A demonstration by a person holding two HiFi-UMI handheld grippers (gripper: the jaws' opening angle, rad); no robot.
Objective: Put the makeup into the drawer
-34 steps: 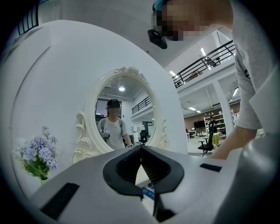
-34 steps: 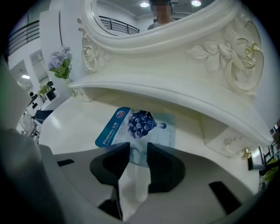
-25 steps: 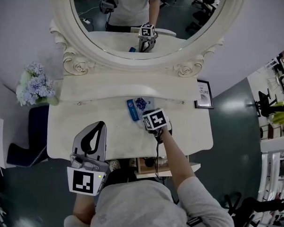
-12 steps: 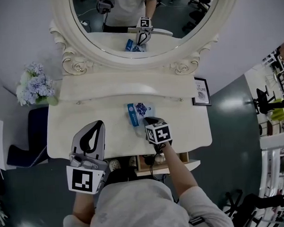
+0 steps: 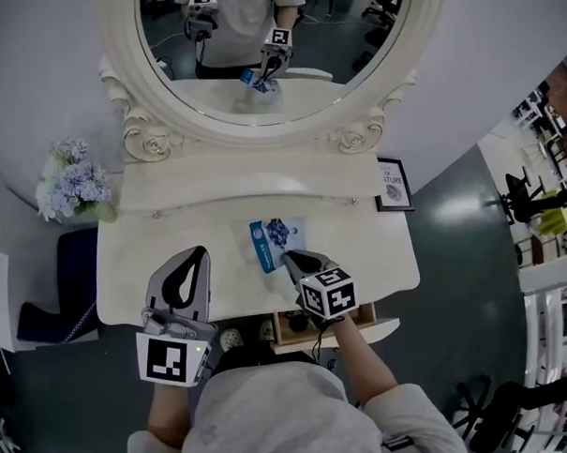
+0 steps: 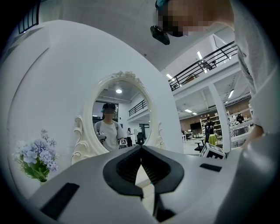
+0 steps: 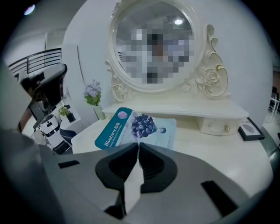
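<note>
The blueberry sachet (image 7: 133, 126) is off the dressing table (image 5: 171, 237) now. A moment ago it lay flat further back on the top with the right gripper (image 7: 138, 146) right down on it. Since then the gripper has come up and back toward the person, and the sachet has come with it. It fans out beyond the fingertips and tilts away from them, with its near edge caught between the pads. The fingers are pressed together on that edge, so the hold is only a thin corner pinch. The reflection in the mirror (image 5: 257, 44) also shows the packet hanging from the gripper, clear of the surface.

I'd say the pick-up is done and the carry has begun. The open drawer (image 5: 290, 331) sits under the front edge of the table, behind and below the right fingertips, close to the person's body. To get there the sachet would have to swing back over the table lip and drop in. A flat, floppy packet held by one edge could catch on that lip or slip out if it is moved sharply.

The left gripper (image 6: 141, 151) hasn't budged. It hovers level over the near left part of the table, well to the side of the sachet. Its fingers are closed tip to tip with nothing between them.
</note>
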